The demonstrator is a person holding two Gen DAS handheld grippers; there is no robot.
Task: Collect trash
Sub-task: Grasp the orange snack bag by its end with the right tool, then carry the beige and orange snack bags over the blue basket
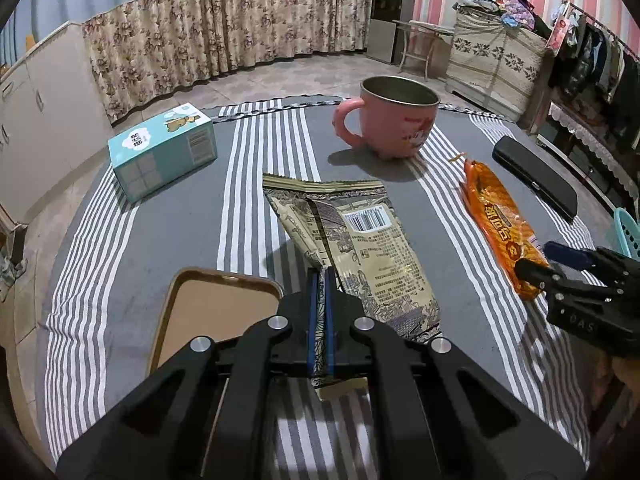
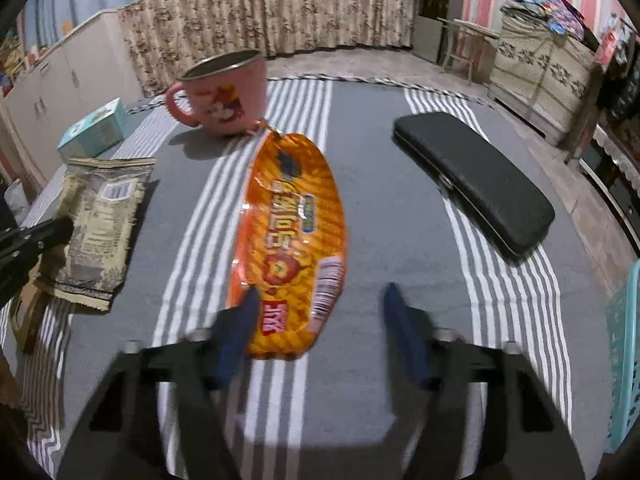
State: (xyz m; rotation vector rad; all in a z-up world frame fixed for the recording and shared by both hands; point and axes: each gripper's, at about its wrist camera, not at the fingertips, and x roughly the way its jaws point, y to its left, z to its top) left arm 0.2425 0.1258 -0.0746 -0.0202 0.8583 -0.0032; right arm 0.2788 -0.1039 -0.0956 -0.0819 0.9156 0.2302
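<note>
My left gripper (image 1: 322,278) is shut on the near edge of a beige printed snack bag (image 1: 360,240), whose far end stretches over the striped cloth. The same bag (image 2: 100,220) shows at the left of the right wrist view, with the left gripper (image 2: 40,236) on it. An orange snack wrapper (image 2: 296,232) lies flat ahead of my right gripper (image 2: 322,300). Its jaws stand apart around the wrapper's near end, with the left finger (image 2: 250,308) at the wrapper's edge and the right finger clear of it. The right gripper (image 1: 538,260) also shows over the orange wrapper (image 1: 500,224).
A pink mug (image 1: 394,116) stands at the back of the table. A light-blue tissue box (image 1: 164,152) lies at the left and a black case (image 2: 476,184) at the right. A brown tray (image 1: 216,308) sits near my left gripper. A teal basket (image 2: 624,360) is at the right edge.
</note>
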